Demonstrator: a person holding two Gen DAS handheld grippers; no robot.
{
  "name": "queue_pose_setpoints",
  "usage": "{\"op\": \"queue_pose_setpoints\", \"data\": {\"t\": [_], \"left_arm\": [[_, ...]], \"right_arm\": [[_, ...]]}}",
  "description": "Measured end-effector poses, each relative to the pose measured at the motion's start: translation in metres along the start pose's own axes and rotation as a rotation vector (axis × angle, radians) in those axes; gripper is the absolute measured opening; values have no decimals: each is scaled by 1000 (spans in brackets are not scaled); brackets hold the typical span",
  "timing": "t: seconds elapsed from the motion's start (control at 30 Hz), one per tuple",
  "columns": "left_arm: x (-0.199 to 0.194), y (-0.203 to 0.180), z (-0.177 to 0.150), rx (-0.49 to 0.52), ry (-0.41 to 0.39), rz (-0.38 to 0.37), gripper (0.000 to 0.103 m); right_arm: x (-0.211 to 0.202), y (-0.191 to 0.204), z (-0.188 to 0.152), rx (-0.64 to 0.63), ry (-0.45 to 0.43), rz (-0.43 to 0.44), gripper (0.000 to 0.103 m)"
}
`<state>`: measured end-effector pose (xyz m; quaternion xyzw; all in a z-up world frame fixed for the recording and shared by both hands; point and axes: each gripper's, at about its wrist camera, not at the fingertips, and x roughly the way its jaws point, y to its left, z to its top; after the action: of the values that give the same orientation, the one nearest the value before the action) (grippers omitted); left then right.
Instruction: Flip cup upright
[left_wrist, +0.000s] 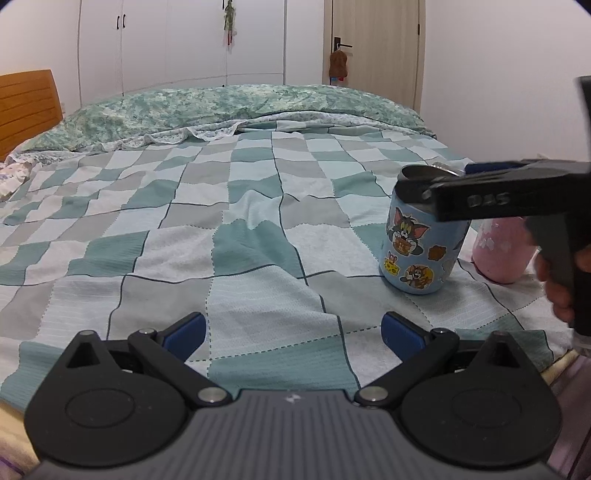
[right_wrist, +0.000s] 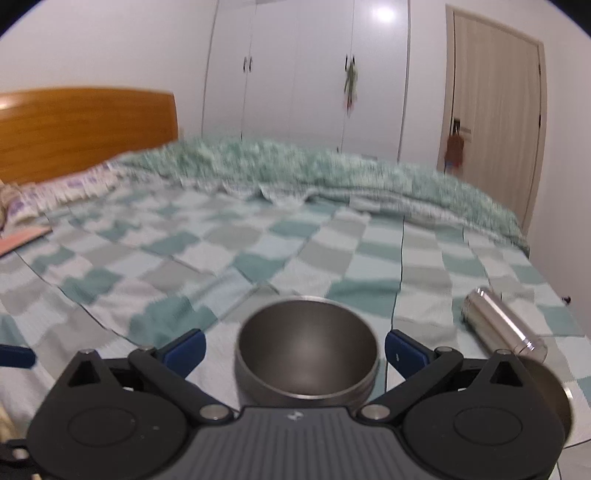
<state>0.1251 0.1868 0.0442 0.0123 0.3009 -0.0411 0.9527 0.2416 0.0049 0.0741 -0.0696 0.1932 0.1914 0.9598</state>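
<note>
A light blue cup (left_wrist: 421, 243) with cartoon stickers stands upright on the checkered bedspread (left_wrist: 221, 221), mouth up. In the right wrist view its steel-lined mouth (right_wrist: 308, 354) sits between the blue pads, which stand apart from its sides. My right gripper (right_wrist: 295, 347) is open around the rim; it also shows in the left wrist view (left_wrist: 439, 181) at the cup's top. My left gripper (left_wrist: 293, 332) is open and empty, low over the bedspread, left of the cup.
A pink cup (left_wrist: 504, 247) stands just right of the blue cup. A steel cylinder (right_wrist: 504, 323) lies on its side at the right. A green quilt (left_wrist: 221, 107) lies along the far side, with a wooden headboard (right_wrist: 85, 133) on the left.
</note>
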Motion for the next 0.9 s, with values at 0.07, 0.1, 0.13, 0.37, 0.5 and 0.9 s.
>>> {"op": "queue_pose_setpoints", "data": {"t": [0.07,0.1,0.13,0.37,0.5,0.9], "left_arm": [[-5,-3,1,2,-8,4,103],[-8,-5,2,4,-12,6,103],[-11,-8,3,7,-16,8,103],[-38,-39,2,15,-49,2,103],[-54,-66,-4,4,-88,-6,103],[-79,-153,-49,-85,-230,-3,103]], "right_arm": [[-18,-1,1,-11,-49,8,103],[-26,-2,2,-15,-69,10,103],[-35,-3,2,-17,-90,15,103],[-100,-29,-10,-11,-186,24,103],[-138,-54,-30,-4,-216,-4,103],[-216,-136,-124,41,-186,-90,103]]}}
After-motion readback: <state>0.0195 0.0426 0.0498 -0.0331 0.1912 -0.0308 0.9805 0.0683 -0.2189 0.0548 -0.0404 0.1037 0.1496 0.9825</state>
